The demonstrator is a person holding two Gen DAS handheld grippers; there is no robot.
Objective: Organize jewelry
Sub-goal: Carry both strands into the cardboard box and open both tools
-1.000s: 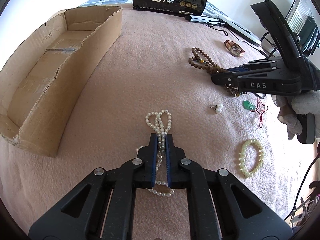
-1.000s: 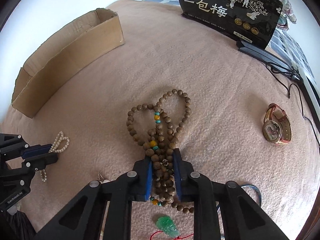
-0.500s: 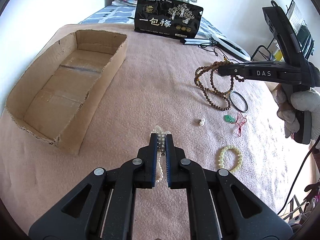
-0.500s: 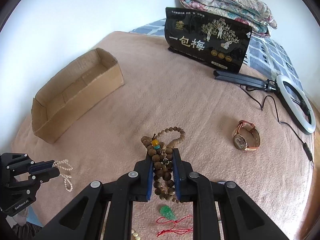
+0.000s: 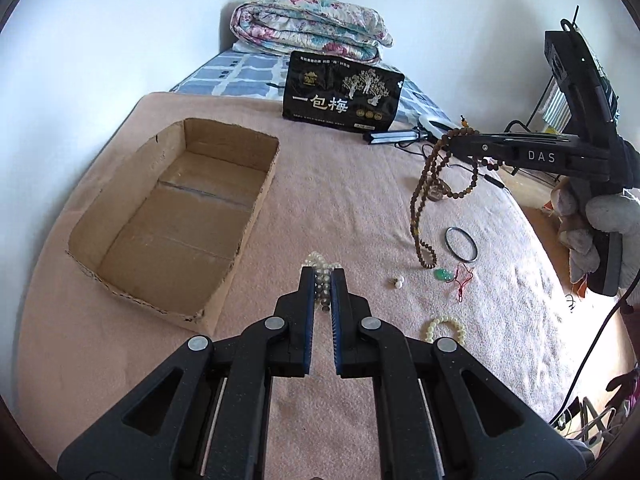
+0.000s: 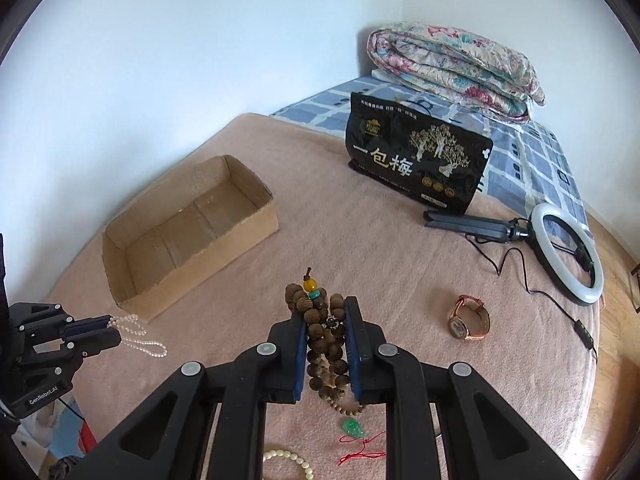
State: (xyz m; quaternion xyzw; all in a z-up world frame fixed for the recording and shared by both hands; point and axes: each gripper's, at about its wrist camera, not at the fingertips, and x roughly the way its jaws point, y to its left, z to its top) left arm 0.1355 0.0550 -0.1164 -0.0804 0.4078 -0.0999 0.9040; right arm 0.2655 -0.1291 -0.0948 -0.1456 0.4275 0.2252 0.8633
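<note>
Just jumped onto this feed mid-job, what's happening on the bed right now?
A person holds a gripper in each hand, both carrying jewelry above the pink blanket. The left gripper has its jaws shut on a pearl necklace, which dangles from them. The right gripper is clamped on a bundle of wooden prayer beads, loops hanging free. The cardboard box holds nothing yet. A watch, jade pendant, black bangle, pearl earring and cream bracelet lie on the blanket.
</note>
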